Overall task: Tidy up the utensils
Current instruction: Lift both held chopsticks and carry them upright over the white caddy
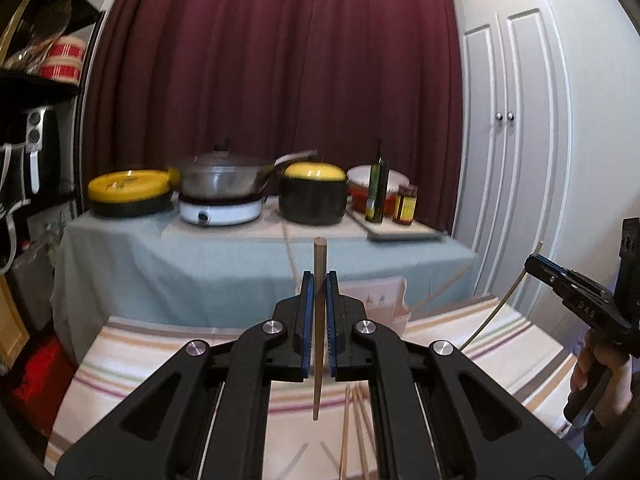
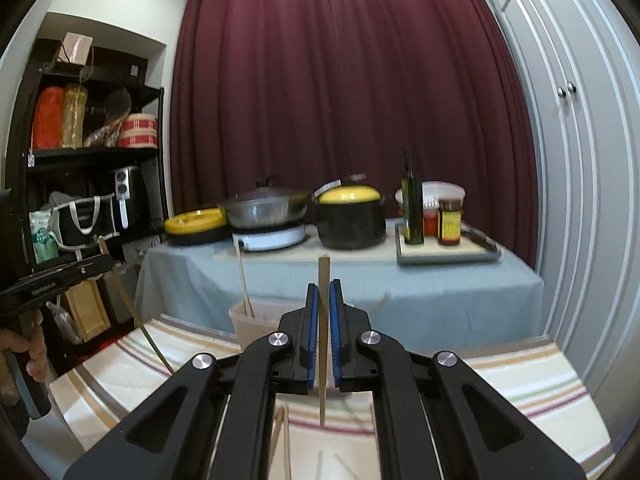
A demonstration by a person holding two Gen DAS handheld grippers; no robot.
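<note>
My left gripper [image 1: 319, 280] is shut on a brown wooden chopstick [image 1: 319, 312] that stands nearly upright above the striped cloth [image 1: 160, 356]. My right gripper [image 2: 324, 292] is shut on a paler wooden chopstick [image 2: 323, 320], also upright. In the left wrist view the right gripper [image 1: 534, 262] shows at the right edge with its chopstick [image 1: 500, 304] slanting down. The left gripper [image 2: 106, 260] shows at the left of the right wrist view, its chopstick [image 2: 132, 312] slanting. Several loose chopsticks [image 1: 354, 432] lie on the cloth below. A translucent container [image 2: 260, 320] at the table's far edge holds one chopstick [image 2: 243, 280].
Beyond stands a blue-covered table [image 1: 240, 264] with yellow-lidded pots [image 1: 312, 196], a wok on a white cooker [image 1: 220, 188], an oil bottle [image 1: 378, 188] and jars on a tray. A black shelf [image 2: 92, 160] is at the left, white cupboard doors [image 1: 516, 152] at the right.
</note>
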